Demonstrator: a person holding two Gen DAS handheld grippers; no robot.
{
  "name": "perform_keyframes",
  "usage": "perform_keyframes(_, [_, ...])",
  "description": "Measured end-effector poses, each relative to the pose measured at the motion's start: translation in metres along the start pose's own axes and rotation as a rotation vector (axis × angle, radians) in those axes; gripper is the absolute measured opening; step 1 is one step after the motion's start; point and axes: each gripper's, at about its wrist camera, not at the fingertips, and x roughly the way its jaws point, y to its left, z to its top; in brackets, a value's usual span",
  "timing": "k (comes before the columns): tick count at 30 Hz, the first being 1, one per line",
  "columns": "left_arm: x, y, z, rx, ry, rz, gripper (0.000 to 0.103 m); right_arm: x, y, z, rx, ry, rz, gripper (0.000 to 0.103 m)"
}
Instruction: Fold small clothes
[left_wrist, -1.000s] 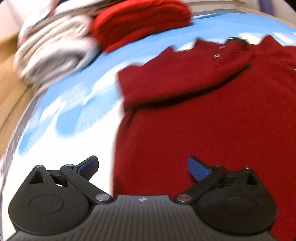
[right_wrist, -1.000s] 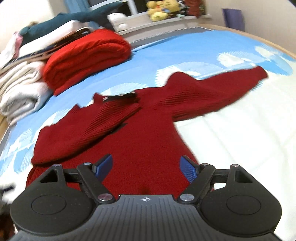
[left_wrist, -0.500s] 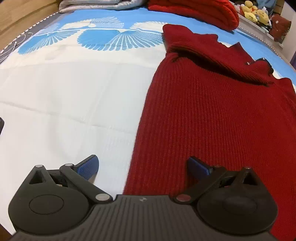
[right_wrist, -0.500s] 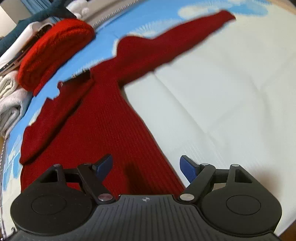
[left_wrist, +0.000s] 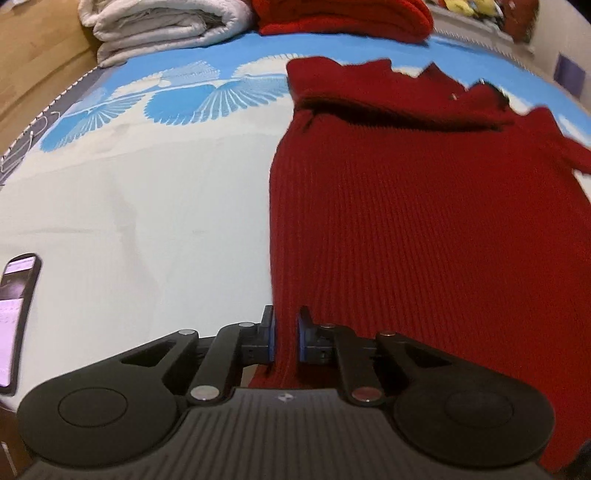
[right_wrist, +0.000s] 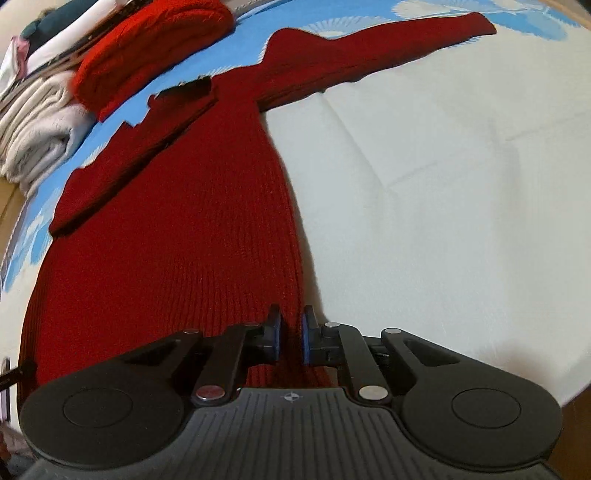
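now both the left claw (left_wrist: 285, 338) and right claw (right_wrist: 290, 338), open before, pinch the red sweater's (left_wrist: 406, 229) hem.

The left gripper (left_wrist: 285, 334) and the right gripper (right_wrist: 291, 336) are pointed steeply downward, each clamped on knitted fabric.

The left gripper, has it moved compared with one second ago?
Yes. The left gripper came toward the dark red sweater hem, away from the folded white blanket.

The phone (left_wrist: 16, 317) is cut off by the left edge.
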Motion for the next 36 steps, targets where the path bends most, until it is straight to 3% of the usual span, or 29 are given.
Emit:
perform_keyframes(2, [-0.002,0.003,-0.007,0.024,-0.001,0.014,0.016,-0.001,-0.002,0.003,-0.007,-0.001,-0.024,0.012])
perform_keyframes(4, [-0.001,0.007,-0.001,0.009,0.009,0.039,0.038,0.0,-0.005,0.014,0.042,-0.01,-0.058,0.023])
perform_keyframes(5, [-0.003,0.011,0.003,-0.017,0.024,0.076,0.07,-0.003,-0.006,0.022,0.071,-0.034,-0.071,0.034])
perform_keyframes(6, [-0.004,0.013,0.009,-0.031,0.022,0.1,0.09,-0.011,-0.007,0.029,0.096,-0.095,-0.074,0.046])
perform_keyframes(8, [-0.016,0.022,0.023,-0.056,-0.058,0.109,0.093,-0.026,-0.002,0.039,0.105,-0.203,-0.057,0.058])
perform_keyframes(12, [-0.011,0.028,0.081,-0.084,-0.161,0.117,0.093,-0.027,0.021,0.078,0.163,-0.325,0.083,0.058])
perform_keyframes(18, [0.072,0.005,0.164,-0.017,-0.181,0.202,0.093,0.03,0.079,0.149,0.198,-0.278,0.28,0.058])
perform_keyframes(22, [0.126,0.006,0.188,-0.034,-0.138,0.204,0.093,0.093,0.108,0.197,0.143,-0.252,0.249,0.057])
perform_keyframes(23, [0.136,0.009,0.193,-0.049,-0.124,0.203,0.093,0.114,0.109,0.208,0.166,-0.23,0.24,0.05])
perform_keyframes(24, [0.145,0.014,0.197,-0.073,-0.116,0.189,0.094,0.133,0.111,0.216,0.18,-0.197,0.241,0.027])
perform_keyframes(25, [0.149,0.018,0.201,-0.101,-0.1,0.172,0.095,0.152,0.11,0.222,0.198,-0.162,0.23,0.018])
perform_keyframes(26, [0.154,0.025,0.206,-0.143,-0.077,0.144,0.095,0.165,0.107,0.222,0.223,-0.146,0.212,0.016])
perform_keyframes(29, [0.16,0.042,0.208,-0.257,-0.03,0.072,0.095,0.189,0.096,0.227,0.339,-0.16,0.217,0.017])
perform_keyframes(32, [0.155,0.036,0.206,-0.21,-0.043,0.087,0.095,0.204,0.085,0.218,0.469,-0.177,0.261,0.033])
perform_keyframes(36, [0.151,0.036,0.208,-0.175,-0.043,0.082,0.095,0.213,0.089,0.225,0.469,-0.214,0.259,0.034])
